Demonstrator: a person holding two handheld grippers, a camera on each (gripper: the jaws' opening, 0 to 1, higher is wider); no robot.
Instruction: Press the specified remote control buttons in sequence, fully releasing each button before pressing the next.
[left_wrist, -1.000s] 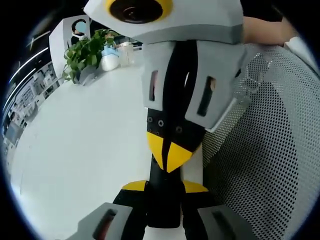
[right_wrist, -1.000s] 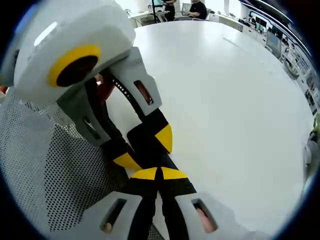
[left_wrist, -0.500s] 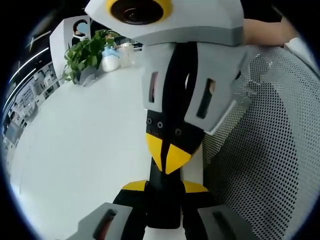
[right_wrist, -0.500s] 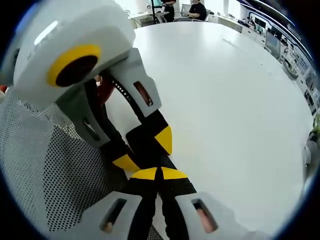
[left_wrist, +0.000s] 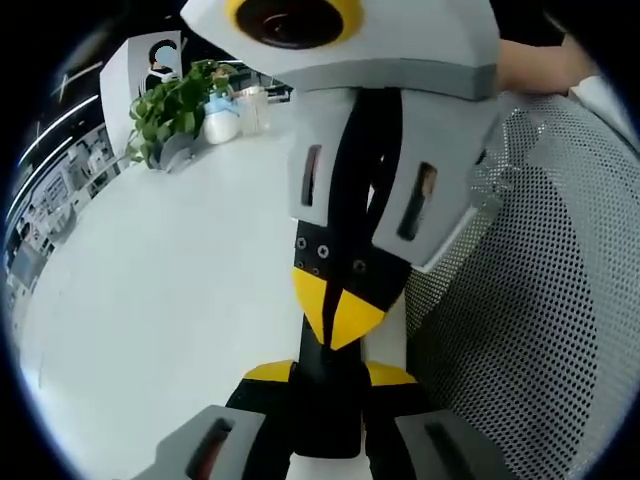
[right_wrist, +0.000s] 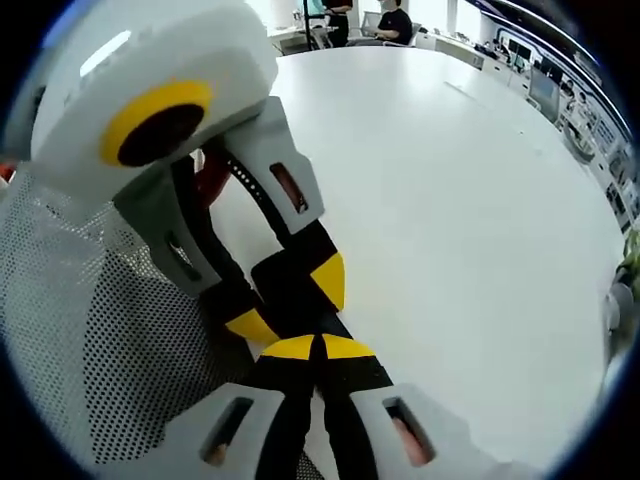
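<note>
A narrow black remote control sits between the two yellow-tipped jaws of my left gripper, which is shut on it. I see it foreshortened, so no buttons can be made out. My right gripper comes down from the top of the left gripper view, shut, with its yellow tip resting on the remote's upper face. In the right gripper view, my right gripper is shut with its tip against the remote control. There the left gripper holds the remote from the upper left.
A white round table spreads out under the grippers. Close beside them is a grey mesh chair back. A potted plant and a white bottle stand at the table's far edge. A hand holds the right gripper.
The right gripper's body has shifted very slightly in the left gripper view. Both tips and the remote stay where they were.
</note>
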